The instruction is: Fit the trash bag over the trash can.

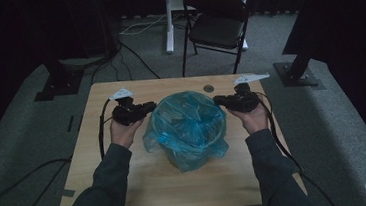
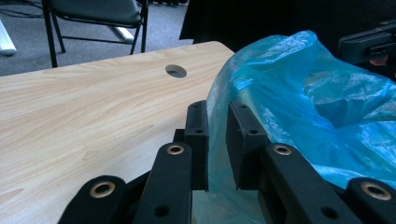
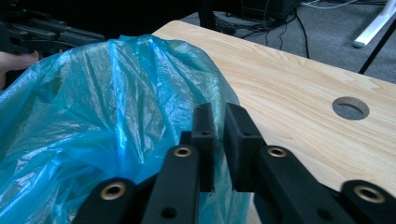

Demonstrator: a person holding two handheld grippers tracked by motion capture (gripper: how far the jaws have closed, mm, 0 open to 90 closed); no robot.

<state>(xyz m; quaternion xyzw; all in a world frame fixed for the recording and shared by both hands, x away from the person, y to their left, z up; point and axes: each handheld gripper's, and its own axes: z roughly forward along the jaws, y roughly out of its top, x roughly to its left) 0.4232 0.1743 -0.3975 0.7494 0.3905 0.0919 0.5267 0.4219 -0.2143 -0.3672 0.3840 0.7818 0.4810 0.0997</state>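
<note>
**Blue bag pinched at both sides of its rim**

Centre of the pale wooden bench (image 1: 128, 188): a translucent blue plastic bag (image 1: 188, 127), crinkled and glossy, draped over a round bin. Mouth wide open, film bulging over the rim and hanging in loose folds down the sides, creases catching the light. Darker blue deep inside.

At the bag's left edge, left hand-held gripper (image 1: 147, 107), clamped on a fold of the blue film: in the left gripper view (image 2: 219, 140), plastic caught in the narrow gap between the two black pads.

At the bag's right edge, right hand-held gripper (image 1: 219, 100), likewise nearly together, bag rim seemingly nipped between the pads in the right gripper view (image 3: 220, 142).

Behind the bag, a round cable hole (image 1: 209, 88) in the bench top. Beyond the bench, a black folding chair (image 1: 216, 22) on grey carpet.
</note>
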